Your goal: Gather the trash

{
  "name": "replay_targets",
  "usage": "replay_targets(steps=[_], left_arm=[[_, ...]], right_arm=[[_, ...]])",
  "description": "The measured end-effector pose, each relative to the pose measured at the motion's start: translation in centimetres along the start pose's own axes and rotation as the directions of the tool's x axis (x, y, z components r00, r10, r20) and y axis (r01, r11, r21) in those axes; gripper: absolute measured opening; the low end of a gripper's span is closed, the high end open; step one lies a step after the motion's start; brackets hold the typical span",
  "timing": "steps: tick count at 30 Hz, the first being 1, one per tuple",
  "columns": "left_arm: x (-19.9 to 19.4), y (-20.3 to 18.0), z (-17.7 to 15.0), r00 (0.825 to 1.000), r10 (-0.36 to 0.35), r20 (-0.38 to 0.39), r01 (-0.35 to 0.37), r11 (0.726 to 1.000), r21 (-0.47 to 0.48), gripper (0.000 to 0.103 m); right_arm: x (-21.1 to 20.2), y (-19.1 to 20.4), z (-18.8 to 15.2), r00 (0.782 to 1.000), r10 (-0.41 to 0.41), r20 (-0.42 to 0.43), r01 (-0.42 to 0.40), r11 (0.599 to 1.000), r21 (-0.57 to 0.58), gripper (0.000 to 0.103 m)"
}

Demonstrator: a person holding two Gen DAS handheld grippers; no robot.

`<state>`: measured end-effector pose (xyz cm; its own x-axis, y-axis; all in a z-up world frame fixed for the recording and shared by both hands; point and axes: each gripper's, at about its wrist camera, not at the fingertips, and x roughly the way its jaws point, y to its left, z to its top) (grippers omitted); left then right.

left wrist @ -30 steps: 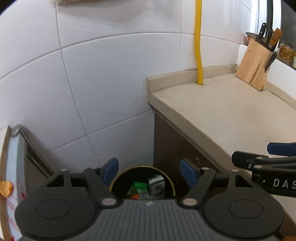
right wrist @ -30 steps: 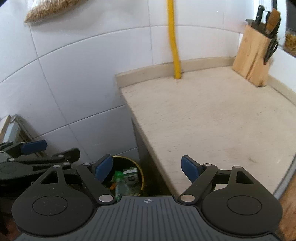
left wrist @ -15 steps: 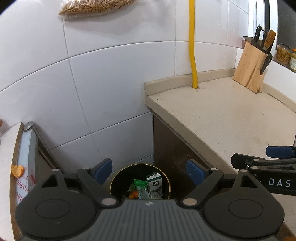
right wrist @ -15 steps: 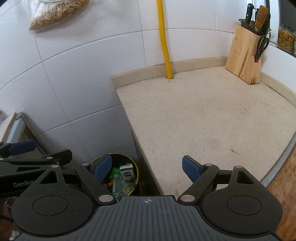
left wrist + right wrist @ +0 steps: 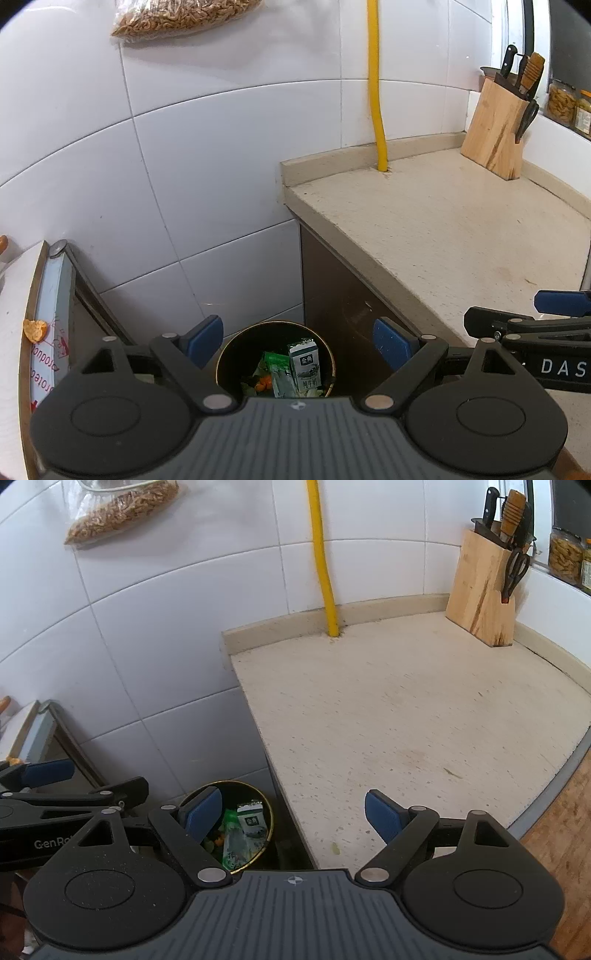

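A round black bin with a gold rim (image 5: 275, 324) stands on the floor between the tiled wall and the counter's side. Inside lie a small milk carton (image 5: 304, 363), a green wrapper (image 5: 279, 373) and orange scraps. My left gripper (image 5: 298, 339) hovers high above the bin, open, with nothing between its blue pads. My right gripper (image 5: 293, 810) is open and empty too, over the counter's near left edge. From the right wrist, the bin (image 5: 236, 783) with the carton (image 5: 253, 819) shows at lower left. Each gripper appears in the other's view: right gripper (image 5: 535, 314), left gripper (image 5: 55, 782).
A beige counter (image 5: 406, 720) spreads to the right, with a wooden knife block (image 5: 480, 602) at its far corner and jars (image 5: 563, 555) on the sill. A yellow pipe (image 5: 323, 561) runs up the tiled wall. A bag of dried food (image 5: 184, 16) hangs above. An orange scrap (image 5: 35, 329) lies on a white surface at left.
The left gripper's jaws have spread wider. Both grippers have drawn back from the wall and bin, so the hanging bag has come into view. Nothing is held.
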<state>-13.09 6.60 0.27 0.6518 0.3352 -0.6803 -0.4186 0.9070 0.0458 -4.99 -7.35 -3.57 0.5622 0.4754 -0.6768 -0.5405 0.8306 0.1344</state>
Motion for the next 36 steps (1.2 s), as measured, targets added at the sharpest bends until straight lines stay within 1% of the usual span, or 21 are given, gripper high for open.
replay_targets(steps=[18,36], left_arm=[[-0.3,-0.6,-0.5,1.000,0.021,-0.020,-0.022,1.000,-0.010,0.085],[0.0,-1.2,-0.7,0.999,0.019,-0.045,-0.019,1.000,-0.014,0.085]], right_arm=[[-0.1,-0.5,-0.6,1.000,0.012,-0.028,-0.012,1.000,-0.002,0.090],[0.0,-1.7,-0.9,0.999,0.010,-0.050,-0.009,1.000,0.020,0.090]])
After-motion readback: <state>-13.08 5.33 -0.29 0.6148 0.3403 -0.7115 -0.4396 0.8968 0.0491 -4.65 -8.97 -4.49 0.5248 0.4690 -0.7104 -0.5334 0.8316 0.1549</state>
